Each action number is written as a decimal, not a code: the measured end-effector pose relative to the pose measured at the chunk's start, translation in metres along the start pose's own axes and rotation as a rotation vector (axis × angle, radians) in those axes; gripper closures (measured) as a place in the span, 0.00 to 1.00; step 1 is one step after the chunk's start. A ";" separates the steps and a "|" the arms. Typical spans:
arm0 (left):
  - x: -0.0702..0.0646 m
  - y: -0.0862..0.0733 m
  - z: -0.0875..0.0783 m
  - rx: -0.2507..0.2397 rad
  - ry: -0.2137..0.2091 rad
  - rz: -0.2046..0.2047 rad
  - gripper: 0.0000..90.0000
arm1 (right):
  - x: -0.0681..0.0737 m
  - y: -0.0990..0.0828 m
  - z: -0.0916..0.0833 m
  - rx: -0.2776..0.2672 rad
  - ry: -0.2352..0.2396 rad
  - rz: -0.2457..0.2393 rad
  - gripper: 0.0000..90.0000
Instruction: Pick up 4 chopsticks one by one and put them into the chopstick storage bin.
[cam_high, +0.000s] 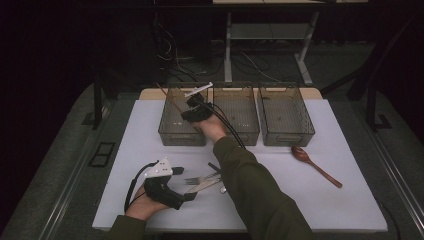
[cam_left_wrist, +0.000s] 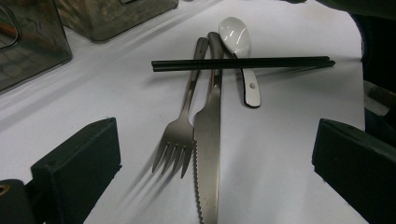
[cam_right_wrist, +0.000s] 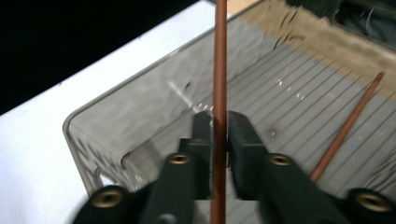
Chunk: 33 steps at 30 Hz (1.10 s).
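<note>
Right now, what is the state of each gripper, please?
Left gripper: open, holding nothing, above the fork and knife.
Right gripper: closed on a brown chopstick, over the left bin.

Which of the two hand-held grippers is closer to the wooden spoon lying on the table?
The right. The right gripper is over the left-hand bin, up and left of the wooden spoon; the left gripper sits farther off, near the table's front left.

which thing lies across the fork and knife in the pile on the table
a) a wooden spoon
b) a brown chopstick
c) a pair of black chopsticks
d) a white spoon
c: in the left gripper view the black chopsticks lie crosswise over the handles of the fork and the knife, while the white spoon lies beside them under the same chopsticks.
</note>
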<state>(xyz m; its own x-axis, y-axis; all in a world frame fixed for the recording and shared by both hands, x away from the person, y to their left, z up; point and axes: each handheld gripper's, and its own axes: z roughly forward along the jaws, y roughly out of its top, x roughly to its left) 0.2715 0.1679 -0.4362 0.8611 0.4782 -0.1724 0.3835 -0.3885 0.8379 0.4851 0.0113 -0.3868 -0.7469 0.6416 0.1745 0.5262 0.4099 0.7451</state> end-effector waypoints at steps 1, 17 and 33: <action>0.000 0.000 0.000 0.000 0.000 0.000 0.00 | 0.001 0.001 0.001 0.011 0.003 -0.002 0.79; 0.000 0.000 0.000 0.000 0.003 0.000 0.00 | -0.004 0.004 -0.037 -0.022 0.063 -0.016 0.41; 0.002 0.000 0.001 -0.006 0.005 -0.013 0.00 | -0.017 -0.025 -0.093 -0.089 0.107 -0.061 0.29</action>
<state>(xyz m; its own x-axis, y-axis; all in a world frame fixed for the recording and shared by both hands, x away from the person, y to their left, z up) 0.2730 0.1684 -0.4370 0.8546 0.4869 -0.1806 0.3923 -0.3774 0.8388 0.4468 -0.0703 -0.3481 -0.8182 0.5421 0.1914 0.4437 0.3838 0.8098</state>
